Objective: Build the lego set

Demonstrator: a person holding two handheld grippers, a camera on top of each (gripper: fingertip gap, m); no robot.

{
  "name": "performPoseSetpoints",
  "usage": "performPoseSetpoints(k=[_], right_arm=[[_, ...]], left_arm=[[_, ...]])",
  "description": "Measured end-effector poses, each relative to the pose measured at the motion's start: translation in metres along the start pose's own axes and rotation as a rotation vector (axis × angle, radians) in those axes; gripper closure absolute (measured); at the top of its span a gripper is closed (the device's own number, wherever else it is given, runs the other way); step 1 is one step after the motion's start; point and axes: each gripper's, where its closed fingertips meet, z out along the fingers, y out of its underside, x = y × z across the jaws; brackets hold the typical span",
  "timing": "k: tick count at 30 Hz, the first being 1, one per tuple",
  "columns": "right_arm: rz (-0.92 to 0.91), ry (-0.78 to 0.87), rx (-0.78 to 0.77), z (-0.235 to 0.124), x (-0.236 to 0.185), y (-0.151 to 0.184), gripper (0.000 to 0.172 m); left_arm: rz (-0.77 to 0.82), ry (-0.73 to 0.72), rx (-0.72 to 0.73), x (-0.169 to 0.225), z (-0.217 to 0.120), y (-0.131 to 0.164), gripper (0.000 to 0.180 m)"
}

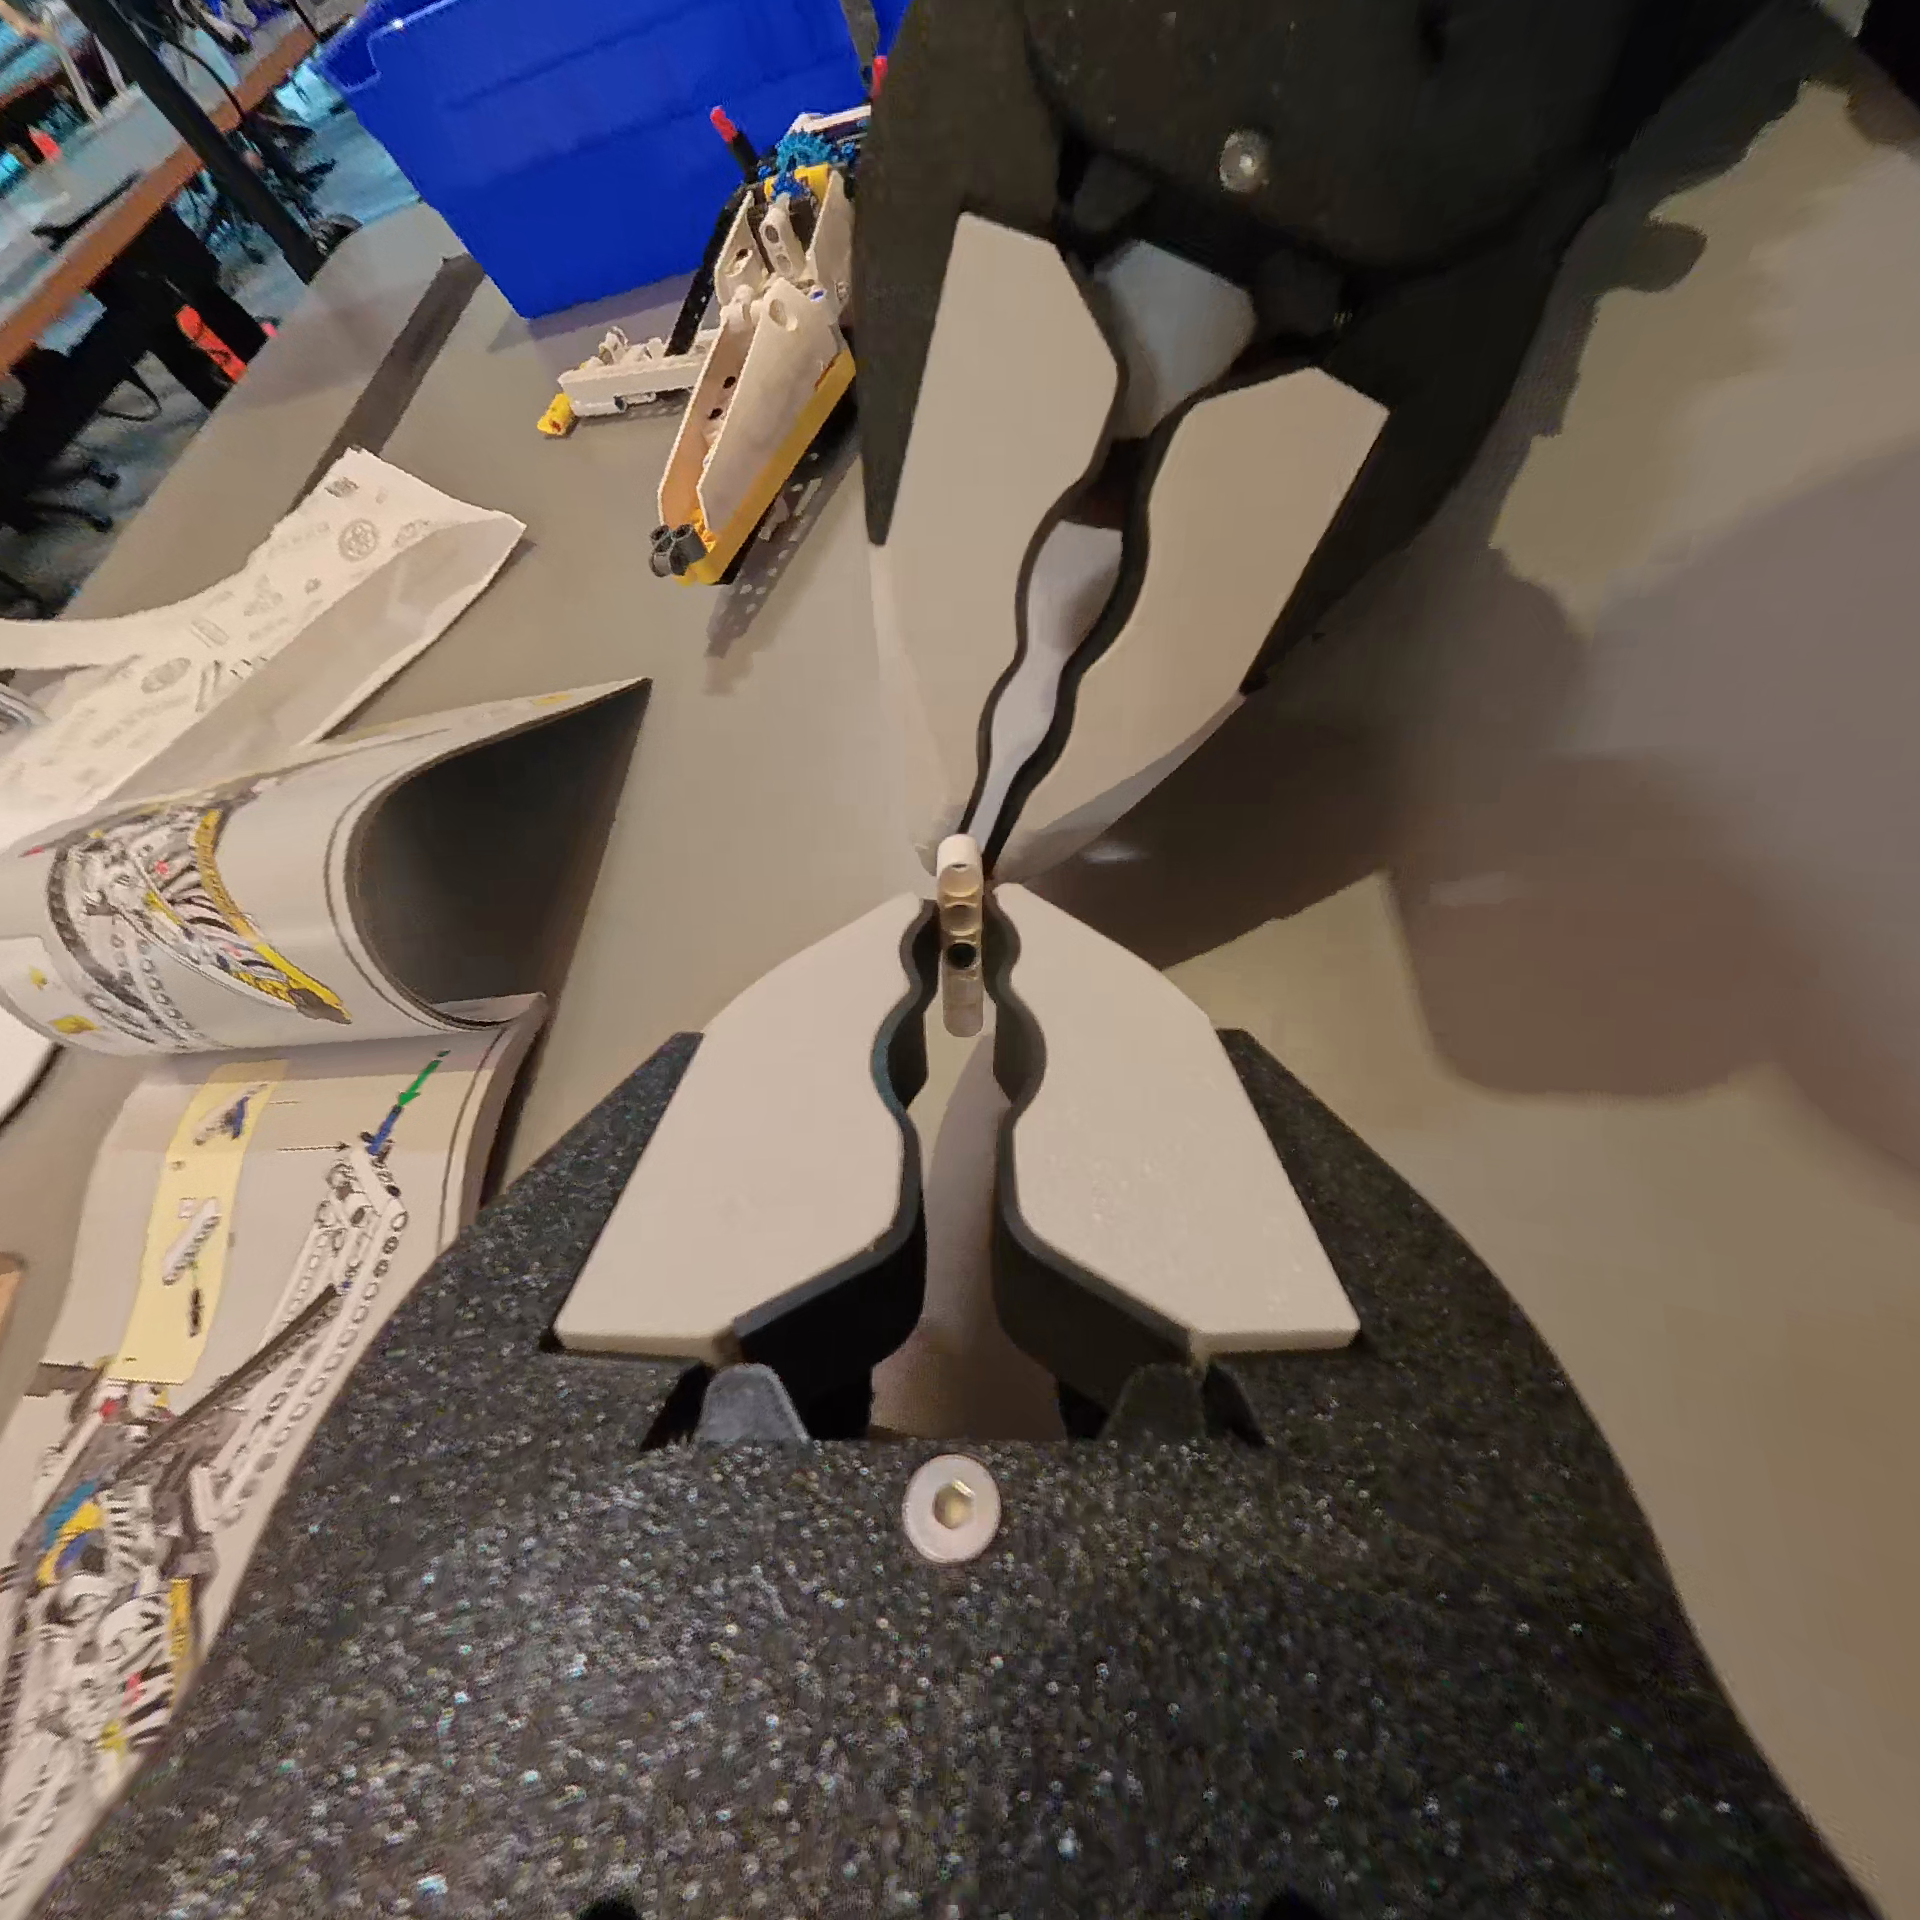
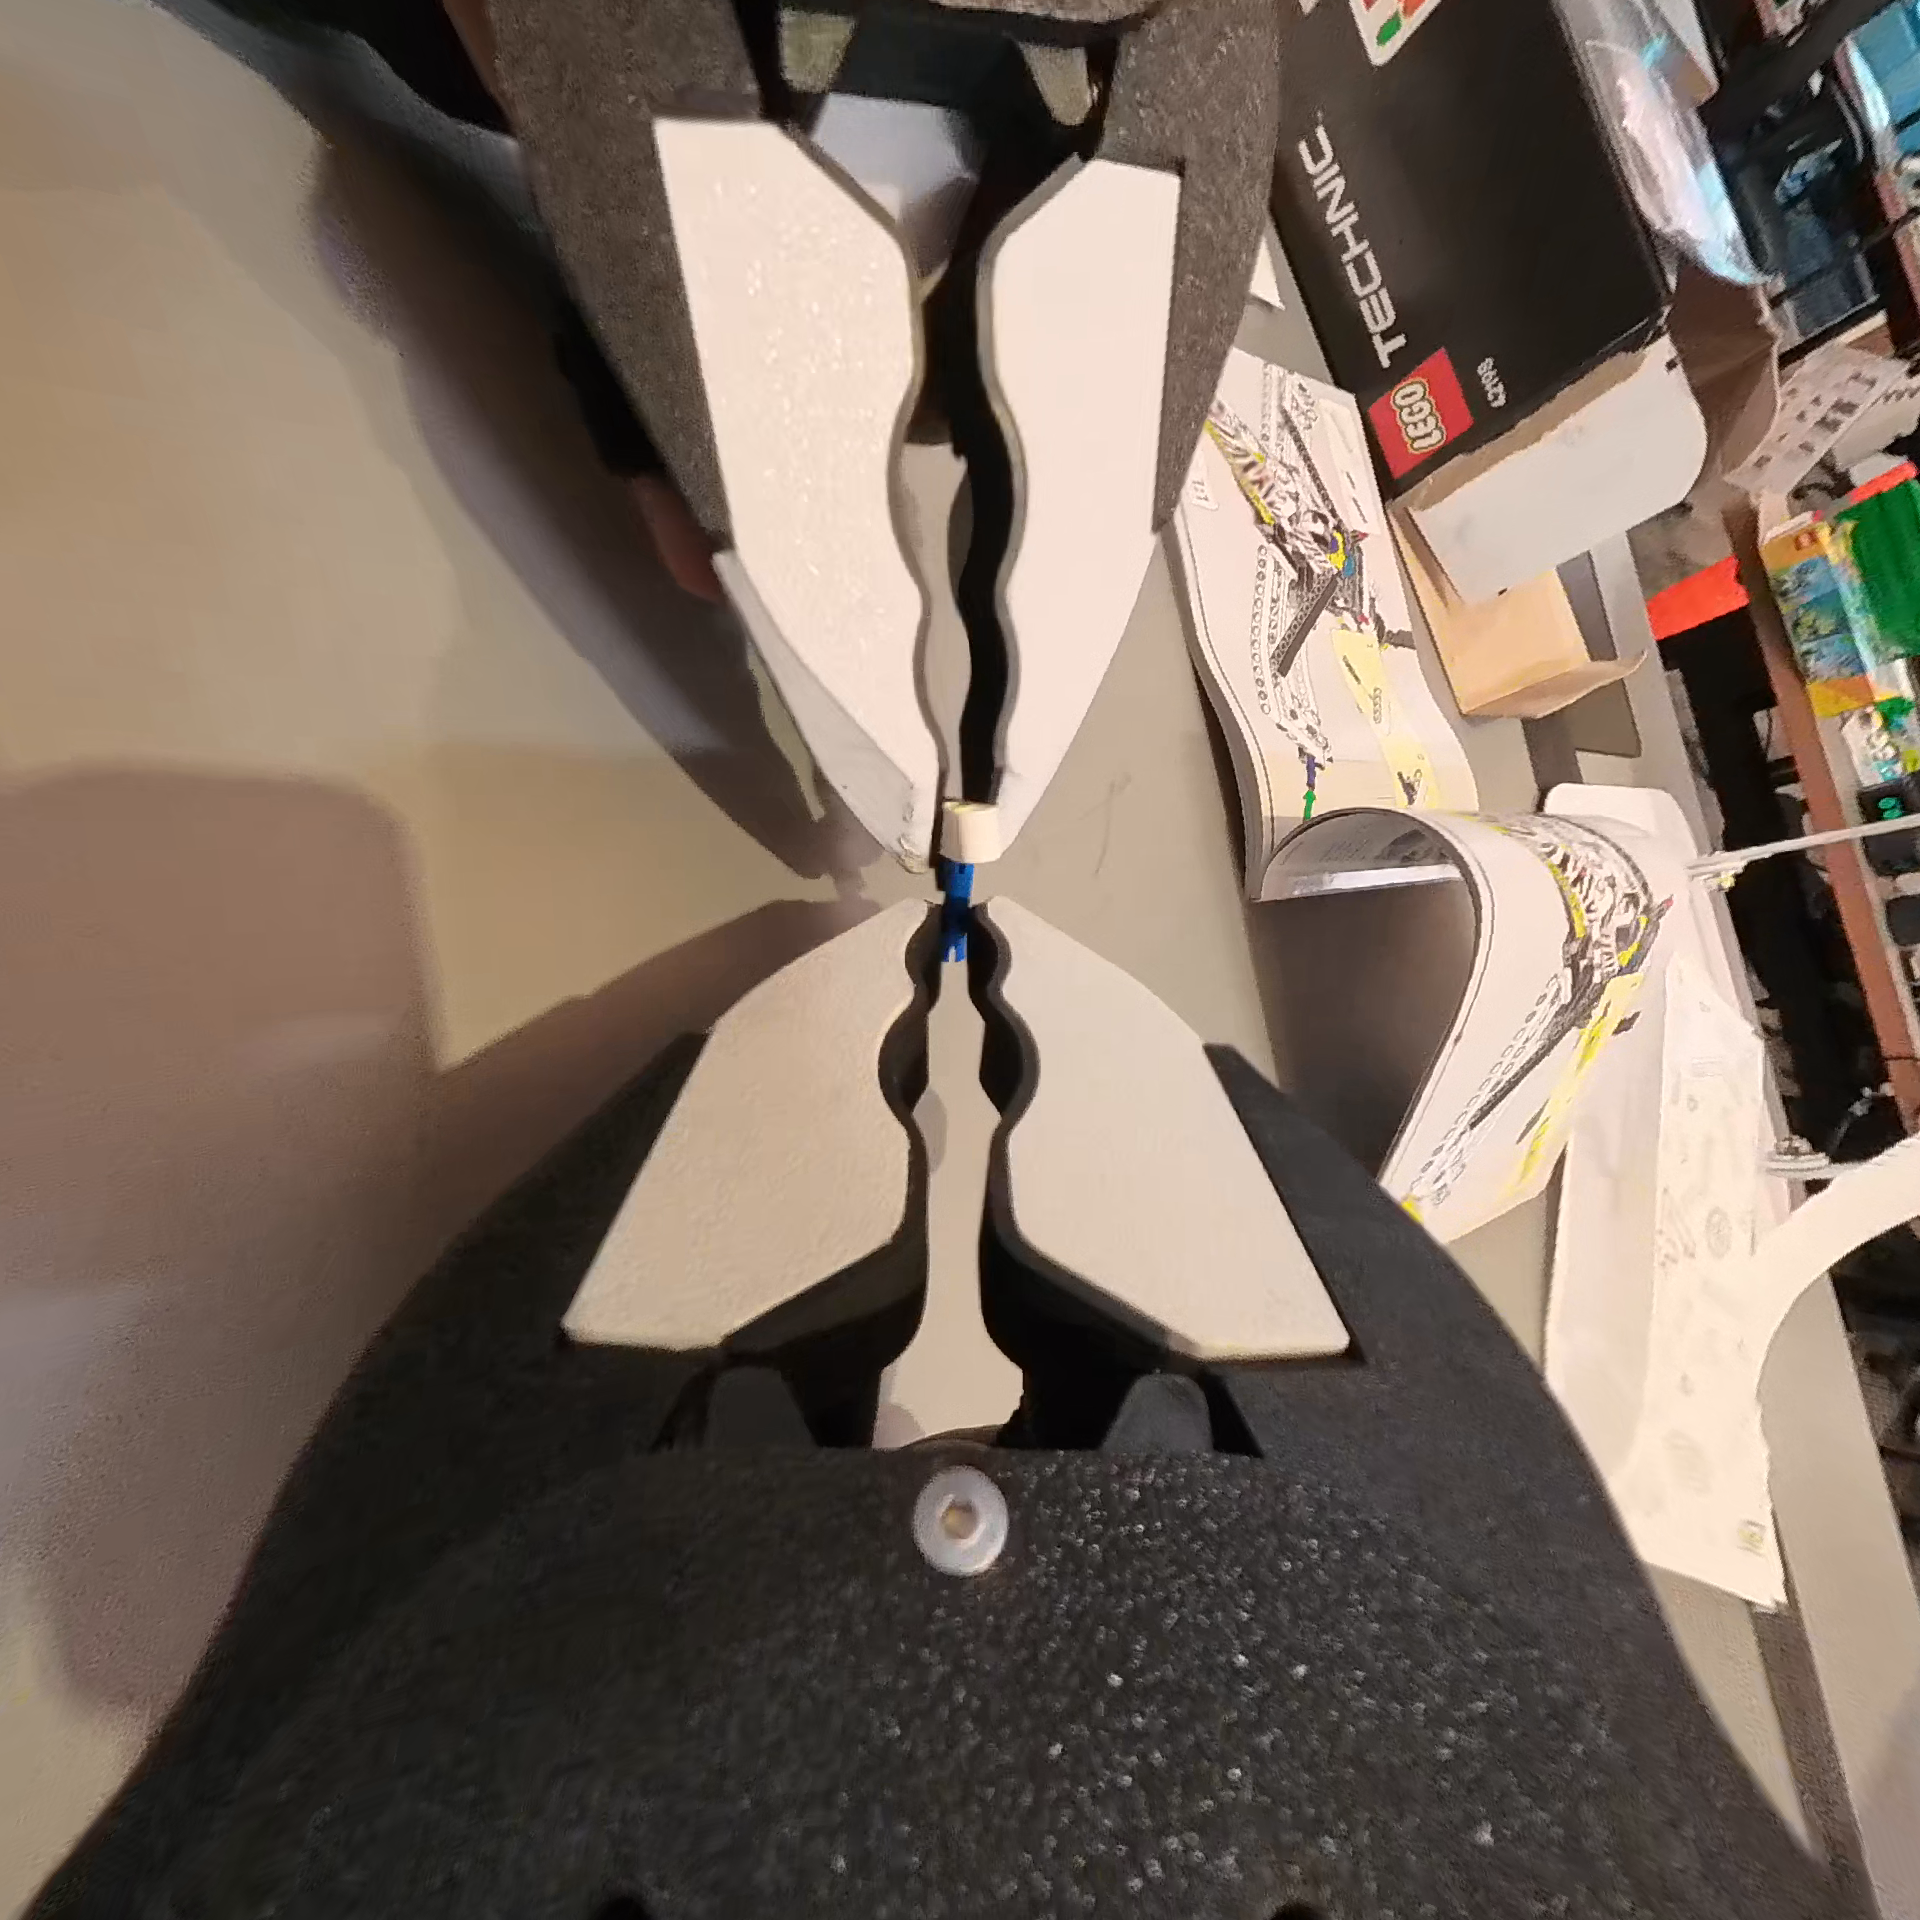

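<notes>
Your left gripper at frame centre clenches a white beam end-on, tip to tip with your right gripper, which pinches a blue pin lined up with the beam's end hole above the bench.

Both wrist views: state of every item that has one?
Left gripper: jaws shut on small white perforated plastic beam.
Right gripper: jaws shut on small blue plastic pin, its far end at the beam's tip.
Grey instruction booklet: open, pages curled.
Black cardboard box: lying flat.
</notes>
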Motion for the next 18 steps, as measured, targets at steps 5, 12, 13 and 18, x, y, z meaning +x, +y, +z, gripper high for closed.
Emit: performPoseSetpoints(k=[5, 12, 13, 18], right_arm=[[0.034, -0.013, -0.017, 0.0005, -0.0032, 0.0005, 0.168], [-0.048, 0.025, -0.059, 0.0033, -0.0056, 0.0029, 0.168], [-0.077, 0.046, -0.071, 0.0036, -0.0055, 0.0033, 0.168], [-0.178, 0.134, -0.107, 0.0031, -0.0034, 0.0025, 0.168]], left_arm=[[0.152, -0.05, -0.033, 0.0014, -0.0001, 0.0012, 0.173], [0.256, -0.07, -0.099, 0.0044, 0.0012, 0.0068, 0.173], [0.256, -0.07, -0.106, 0.0045, 0.0013, 0.0076, 0.173], [0.247, -0.077, -0.098, 0.0042, 0.0016, 0.0049, 0.173]])
